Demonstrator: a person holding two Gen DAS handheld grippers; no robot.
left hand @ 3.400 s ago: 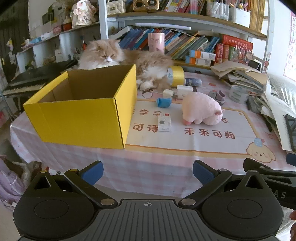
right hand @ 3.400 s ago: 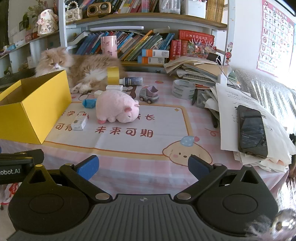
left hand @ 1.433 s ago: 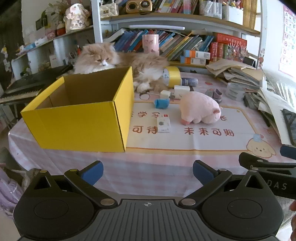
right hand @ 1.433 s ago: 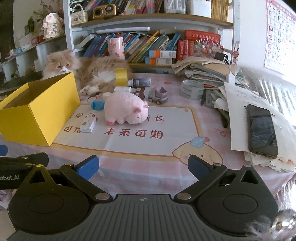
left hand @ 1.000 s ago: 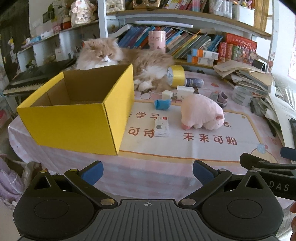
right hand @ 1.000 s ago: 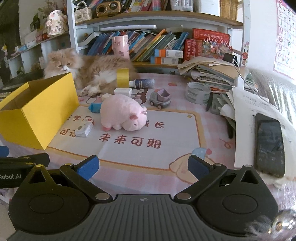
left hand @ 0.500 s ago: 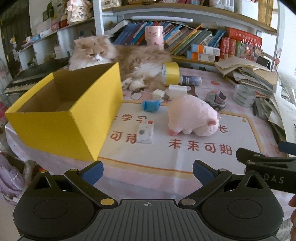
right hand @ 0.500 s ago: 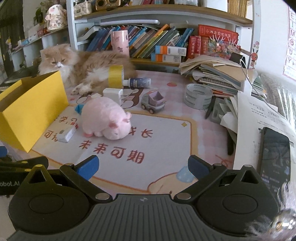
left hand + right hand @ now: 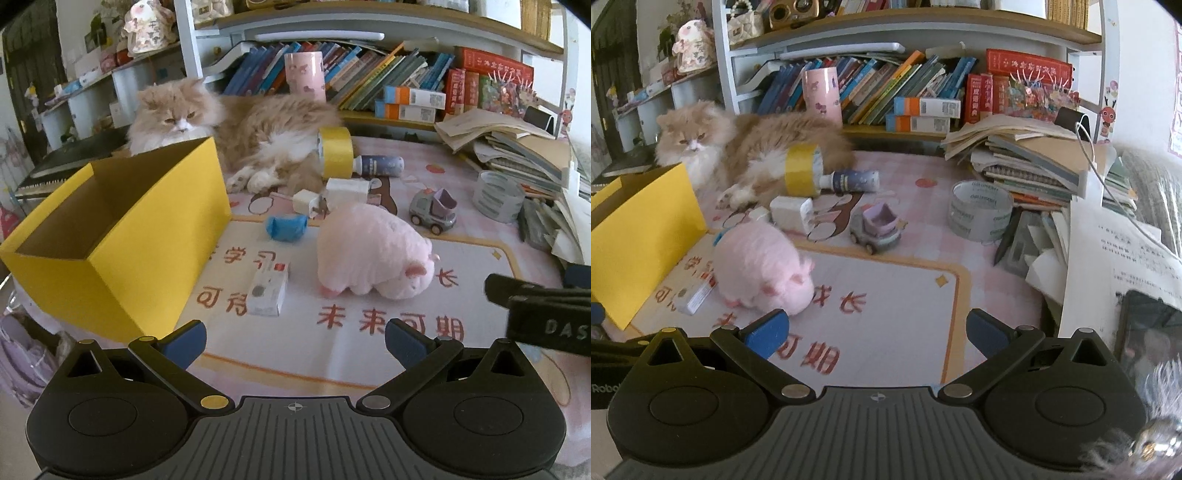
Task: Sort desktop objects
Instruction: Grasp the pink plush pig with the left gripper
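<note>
An open, empty yellow box (image 9: 110, 236) stands at the left of the desk; its wall also shows in the right wrist view (image 9: 639, 236). A pink plush pig (image 9: 373, 251) (image 9: 761, 269) lies on the mat. Near it are a small white box (image 9: 267, 290), a blue roll (image 9: 286, 227), a white charger (image 9: 345, 190), a grey toy truck (image 9: 432, 210) (image 9: 877, 227), a yellow tape roll (image 9: 334, 149) and a blue tube (image 9: 849, 181). My left gripper (image 9: 295, 338) is open and empty, short of the white box. My right gripper (image 9: 875, 330) is open and empty, just right of the pig.
A fluffy orange cat (image 9: 229, 133) lies behind the box at the back of the desk. A clear tape roll (image 9: 979, 208), stacked books and papers (image 9: 1034, 162) and a black phone (image 9: 1148, 332) fill the right side. Bookshelves stand behind.
Both grippers have moved forward over the desk edge towards the objects, which now look larger and closer. Both stay open and empty.
</note>
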